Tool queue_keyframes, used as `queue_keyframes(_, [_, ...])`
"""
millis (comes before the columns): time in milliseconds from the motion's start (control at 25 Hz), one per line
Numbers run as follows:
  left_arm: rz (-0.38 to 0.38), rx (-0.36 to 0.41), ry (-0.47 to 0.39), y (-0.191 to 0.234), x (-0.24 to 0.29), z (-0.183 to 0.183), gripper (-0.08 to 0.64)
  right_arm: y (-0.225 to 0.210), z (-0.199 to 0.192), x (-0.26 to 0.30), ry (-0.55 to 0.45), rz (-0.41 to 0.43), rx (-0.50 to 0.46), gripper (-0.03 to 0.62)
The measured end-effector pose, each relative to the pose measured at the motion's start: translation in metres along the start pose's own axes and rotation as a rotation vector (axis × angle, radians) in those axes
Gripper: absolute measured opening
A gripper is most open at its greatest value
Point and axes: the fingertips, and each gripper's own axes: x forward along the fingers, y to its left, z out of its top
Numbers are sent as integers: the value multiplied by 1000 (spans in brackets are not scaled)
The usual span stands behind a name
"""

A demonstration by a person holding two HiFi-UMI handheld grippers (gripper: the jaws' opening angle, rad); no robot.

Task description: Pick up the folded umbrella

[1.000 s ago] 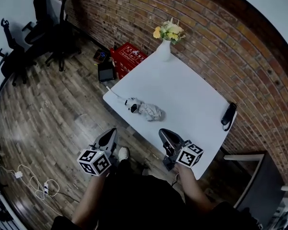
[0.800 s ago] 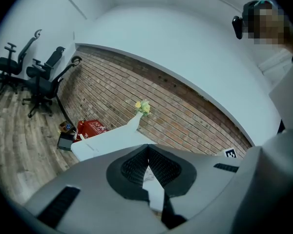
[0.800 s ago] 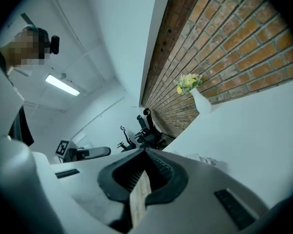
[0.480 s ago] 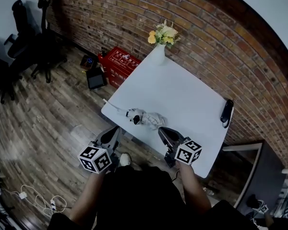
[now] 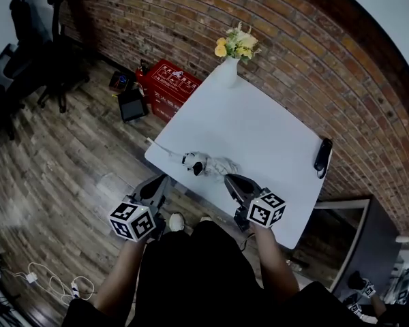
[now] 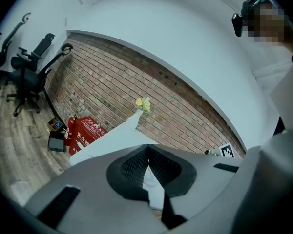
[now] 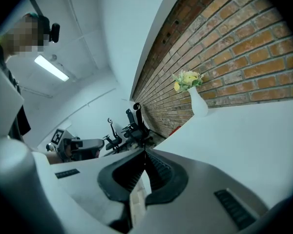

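Note:
The folded umbrella (image 5: 211, 165), pale grey with a dark round end, lies near the front edge of the white table (image 5: 259, 125). A thin white strap trails from it toward the table's left corner. My right gripper (image 5: 229, 178) is shut and empty, its tip just in front of the umbrella's right end. My left gripper (image 5: 163, 180) is also shut and empty, over the floor just short of the table's front edge and left of the umbrella. In both gripper views the jaws meet at the tip, left gripper (image 6: 147, 148), right gripper (image 7: 145, 153), and they hide the umbrella.
A white vase of yellow flowers (image 5: 234, 52) stands at the table's far corner. A black object (image 5: 321, 157) lies at the right edge. A red crate (image 5: 166, 82) and a dark box (image 5: 132, 104) sit on the wood floor, office chairs (image 5: 37, 39) beyond. A brick wall (image 5: 313, 67) backs the table.
Both grippers have moved forward toward the table. The right gripper's tip has come from the table's front edge up close to the umbrella. Both have stayed shut.

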Motion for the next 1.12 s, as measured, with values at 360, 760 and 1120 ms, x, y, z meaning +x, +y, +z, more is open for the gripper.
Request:
queue_keyframes(360, [59,-18,-3,-5,12,-12,12,-37,-25,41,344,-28,-465,23])
queue_keyframes(760, [163,-84,-30,-9,22,-37,12,-60,-51,71,590,115,-658,177])
queue_keyframes(1120, [262,-120,-59,-5,4,-52,12,-57,-90,104,757,216,-753,318])
